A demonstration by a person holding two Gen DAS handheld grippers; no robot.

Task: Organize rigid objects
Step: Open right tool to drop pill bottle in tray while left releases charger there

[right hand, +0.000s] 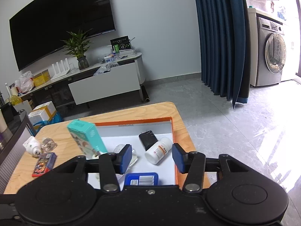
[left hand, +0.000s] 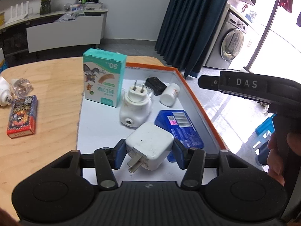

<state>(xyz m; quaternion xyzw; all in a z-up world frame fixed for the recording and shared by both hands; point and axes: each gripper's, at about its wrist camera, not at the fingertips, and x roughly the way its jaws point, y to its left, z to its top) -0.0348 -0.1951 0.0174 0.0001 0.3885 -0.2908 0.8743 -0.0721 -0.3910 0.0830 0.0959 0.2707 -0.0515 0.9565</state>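
The left gripper [left hand: 148, 153] pinches a white charger cube [left hand: 149, 146] between its blue fingers [left hand: 120, 155], prongs pointing back toward the camera, and holds it over the near end of the orange-rimmed tray [left hand: 195, 98]. The right gripper [right hand: 152, 158] holds nothing: its fingers [right hand: 125, 158] stand spread, with only tray contents visible beyond the gap.

Judging by what lies where, the sorting looks well past halfway. Already in the tray, ahead of the left fingers, are:

- a blue tin [left hand: 180, 128], just beyond and to the right of the charger
- a white plug-in device [left hand: 134, 109], straight ahead
- a white pill bottle [left hand: 170, 94] on its side, farther off to the right
- a black adapter [left hand: 155, 85], touching or nearly touching the bottle
- a teal box [left hand: 103, 77] standing upright at the tray's far left edge (whether it sits fully inside cannot be told)

Left on the wooden surface [left hand: 52, 79], well to the left of the left fingers, are a red and blue card box [left hand: 22, 116], a second white plug-in device [left hand: 4, 94] and a clear faceted bottle [left hand: 22, 85] beside it.

The charger is not yet set down; it seems to need only lowering and releasing. After that, three items apparently remain to be gathered.
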